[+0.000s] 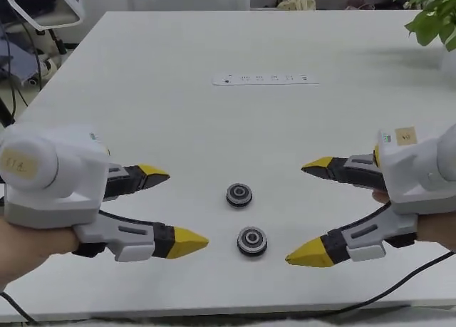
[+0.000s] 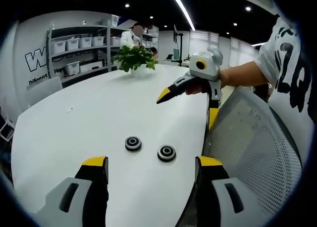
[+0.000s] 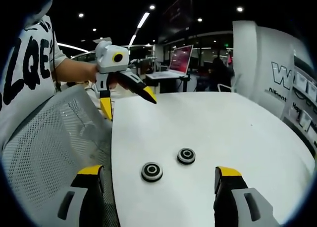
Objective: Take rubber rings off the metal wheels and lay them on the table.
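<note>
A wide matte white table [image 1: 178, 92] fills most of the head view. Near its front edge lie two small round metal wheels, one farther from the person [image 1: 239, 195] and one nearer [image 1: 251, 241], just beside each other but apart. Each carries its black rubber ring around a silvery hub.

The white-and-grey left gripper with yellow tips [image 1: 184, 207] hangs to one side of the wheels and the matching right gripper [image 1: 298, 213] to the other. Both have their jaws spread wide and hold nothing.

Farther back on the tabletop lies a flat white strip [image 1: 265, 78], and a leafy green potted plant [image 1: 431, 13] stands at the far corner. The room is dark-ceilinged with spot lights. It holds wall shelves with pale storage bins [image 2: 79, 44], a grey mesh chair [image 2: 252, 138] at the table's edge and a lit screen [image 3: 181, 59].
</note>
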`<state>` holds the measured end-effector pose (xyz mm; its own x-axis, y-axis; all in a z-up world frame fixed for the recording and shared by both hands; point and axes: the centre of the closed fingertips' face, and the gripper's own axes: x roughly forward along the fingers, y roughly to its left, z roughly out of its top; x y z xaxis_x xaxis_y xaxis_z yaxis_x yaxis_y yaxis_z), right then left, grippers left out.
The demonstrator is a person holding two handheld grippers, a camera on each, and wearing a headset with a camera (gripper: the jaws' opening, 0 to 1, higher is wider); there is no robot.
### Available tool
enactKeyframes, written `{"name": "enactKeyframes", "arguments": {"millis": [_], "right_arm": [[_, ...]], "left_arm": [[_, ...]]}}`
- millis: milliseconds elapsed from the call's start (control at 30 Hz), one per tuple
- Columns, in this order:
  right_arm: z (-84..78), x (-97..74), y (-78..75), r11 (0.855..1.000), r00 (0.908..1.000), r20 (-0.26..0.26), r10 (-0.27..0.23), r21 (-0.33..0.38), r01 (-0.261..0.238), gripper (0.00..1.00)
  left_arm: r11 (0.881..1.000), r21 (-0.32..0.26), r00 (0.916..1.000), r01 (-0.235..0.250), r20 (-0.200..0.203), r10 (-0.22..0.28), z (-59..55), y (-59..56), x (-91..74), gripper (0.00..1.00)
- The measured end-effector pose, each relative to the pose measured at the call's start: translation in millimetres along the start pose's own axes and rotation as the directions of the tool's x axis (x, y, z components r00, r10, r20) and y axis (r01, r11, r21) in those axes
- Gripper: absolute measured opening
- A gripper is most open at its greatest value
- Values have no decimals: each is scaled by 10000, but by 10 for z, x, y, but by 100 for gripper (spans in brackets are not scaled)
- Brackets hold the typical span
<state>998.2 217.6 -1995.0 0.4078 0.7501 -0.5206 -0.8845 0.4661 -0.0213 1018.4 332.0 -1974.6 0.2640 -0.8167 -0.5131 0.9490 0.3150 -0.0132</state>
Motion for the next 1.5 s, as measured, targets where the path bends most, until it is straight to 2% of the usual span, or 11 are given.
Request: {"name": "enactKeyframes", "arguments": {"millis": [633,1500], "right_arm": [[-91,98,-58,9991,9994,-151,311,291,-307,88],[-227,254,-12,9953,9936,-624,946,255,-932,79]], "left_arm": [[9997,-38,9995,224,-218,-225,-35,35,113,69],[9966,-220,9953,794,-542,-805,-122,7,360,66]]}}
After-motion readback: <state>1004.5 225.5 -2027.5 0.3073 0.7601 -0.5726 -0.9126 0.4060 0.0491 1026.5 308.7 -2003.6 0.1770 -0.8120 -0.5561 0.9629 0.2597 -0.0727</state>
